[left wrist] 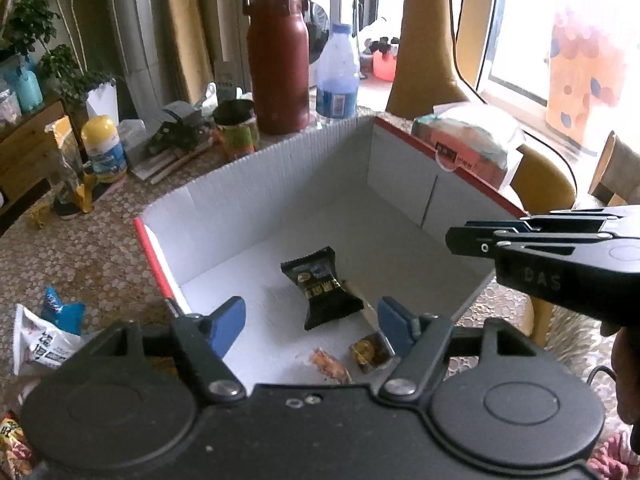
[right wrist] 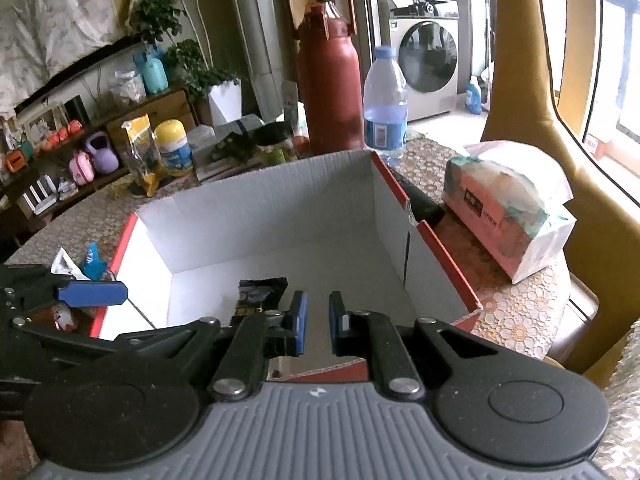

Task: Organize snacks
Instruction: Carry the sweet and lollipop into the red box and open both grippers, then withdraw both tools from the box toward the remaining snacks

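Lying on the floor of the box [left wrist: 280, 168], near its front edge, a black packet [left wrist: 322, 288] is seen between the wide-open, empty pads of the left gripper [left wrist: 312, 326]. Two smaller snacks [left wrist: 330, 364] lie beside it. The right gripper [right wrist: 317, 322] is nearly shut and holds nothing.

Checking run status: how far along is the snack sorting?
Done: a black snack packet, a gold-wrapped piece and an orange one lie in the white box. In hand: nothing; the left claw is open above the box, the right claw shut and empty. Left: the white and blue packets on the table beside the box.
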A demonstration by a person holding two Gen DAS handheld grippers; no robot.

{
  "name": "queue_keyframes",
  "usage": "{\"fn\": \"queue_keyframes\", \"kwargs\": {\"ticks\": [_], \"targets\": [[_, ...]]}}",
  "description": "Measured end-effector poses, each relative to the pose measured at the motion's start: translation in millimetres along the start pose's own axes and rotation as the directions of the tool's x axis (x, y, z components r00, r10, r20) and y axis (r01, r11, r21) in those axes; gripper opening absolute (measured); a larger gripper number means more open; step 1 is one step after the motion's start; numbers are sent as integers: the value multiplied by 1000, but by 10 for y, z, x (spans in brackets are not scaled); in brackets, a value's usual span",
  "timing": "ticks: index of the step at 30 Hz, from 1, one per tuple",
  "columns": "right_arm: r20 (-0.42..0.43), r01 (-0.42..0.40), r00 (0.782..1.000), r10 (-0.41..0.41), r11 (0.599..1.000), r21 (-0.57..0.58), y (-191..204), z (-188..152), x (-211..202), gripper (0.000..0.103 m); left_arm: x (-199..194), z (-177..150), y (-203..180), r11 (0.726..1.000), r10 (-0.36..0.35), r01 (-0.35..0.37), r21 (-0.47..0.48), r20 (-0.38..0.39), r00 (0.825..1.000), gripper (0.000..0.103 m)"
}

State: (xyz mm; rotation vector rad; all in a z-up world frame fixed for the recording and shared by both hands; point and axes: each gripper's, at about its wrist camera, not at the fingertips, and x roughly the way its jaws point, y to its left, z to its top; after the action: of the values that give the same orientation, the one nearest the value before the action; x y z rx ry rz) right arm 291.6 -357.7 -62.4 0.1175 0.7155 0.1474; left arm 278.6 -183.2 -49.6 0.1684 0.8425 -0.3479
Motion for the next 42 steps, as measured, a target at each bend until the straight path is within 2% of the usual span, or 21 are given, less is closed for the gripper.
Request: {"fn": "queue_keyframes", "kwargs": {"ticks": [8,18,20,23,25,30,33,35,40,42], "targets": [[44,-9,999,9,1000,-21,130,-23,-296,11,-377,-85,84,1000,17,-16,-9,68,998,82],[81,-55,995,59,997,-52,359,-92,-608,12,-866,-243,289,999,28,-21,-46,147,989,88],[88,-63,994,67,996,-55,423,-111,-661,14,-959,-289,335,998,31,-22,-59,159,987,89],[109,-77,990,84,994,-73,546,-149,-752,38,-1095,-364,402,997,32,-20,-69,177,984,90],[129,-87,987,98,993,-86,624,-179,-817,63,-1195,-427,446,997,35,-22,-73,190,981,91],[133,-135,980,149,985,-109,829,-239,-901,66,-1433,-586,593,996,46,-29,-81,216,975,92],[130,-162,976,176,980,-115,956,-291,-929,78,-1590,-698,707,994,66,-44,-95,239,969,97],[125,-188,971,202,975,-118,1042,-331,-941,79,-1693,-779,788,993,81,-56,-105,258,963,100],[116,-243,959,258,962,-127,1275,-418,-955,90,-1907,-989,1010,984,153,-120,-130,286,946,103],[107,-260,955,275,956,-135,1371,-453,-933,91,-1971,-1067,1103,978,188,-152,-143,290,938,103]]}}
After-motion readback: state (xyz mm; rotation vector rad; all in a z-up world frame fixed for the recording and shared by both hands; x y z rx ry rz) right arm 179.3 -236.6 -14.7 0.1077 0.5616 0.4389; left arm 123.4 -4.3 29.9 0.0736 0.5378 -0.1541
